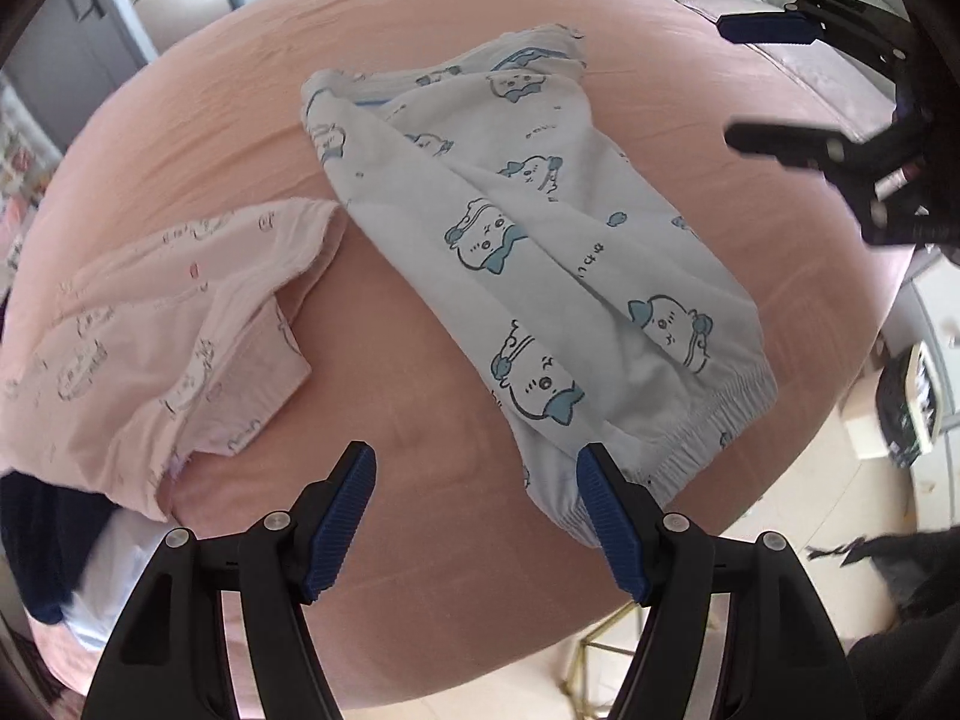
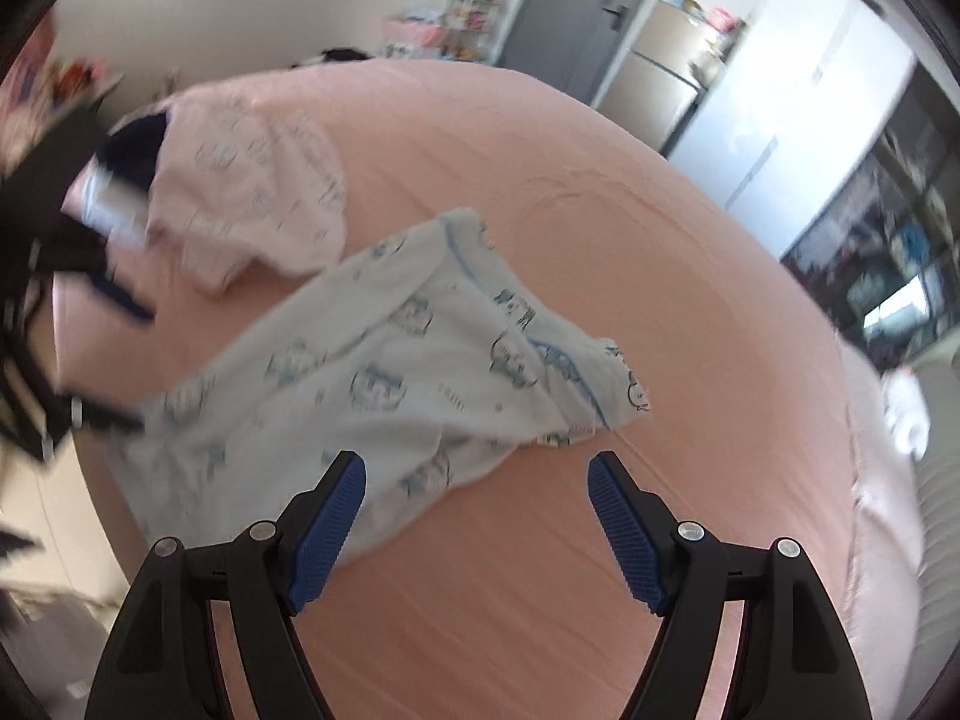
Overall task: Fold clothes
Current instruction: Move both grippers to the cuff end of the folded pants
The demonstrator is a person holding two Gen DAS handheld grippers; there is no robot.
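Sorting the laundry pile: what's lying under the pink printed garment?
A dark navy garment and something white stick out from beneath the pink garment, all on the pink bedsheet. How far they reach underneath is hidden by the pink cloth.

We see a pale blue garment (image 1: pixel 540 252) printed with blue-and-white cartoon animal faces, lying on a peach-pink sheet (image 1: pixel 420 480). Beside it we've got a light pink garment (image 1: pixel 162 330) with faint outlined cartoon prints. Peeking from under that, a dark navy cloth (image 1: pixel 36 552). Our gripper pads (image 1: pixel 345 516) are ribbed blue on black.
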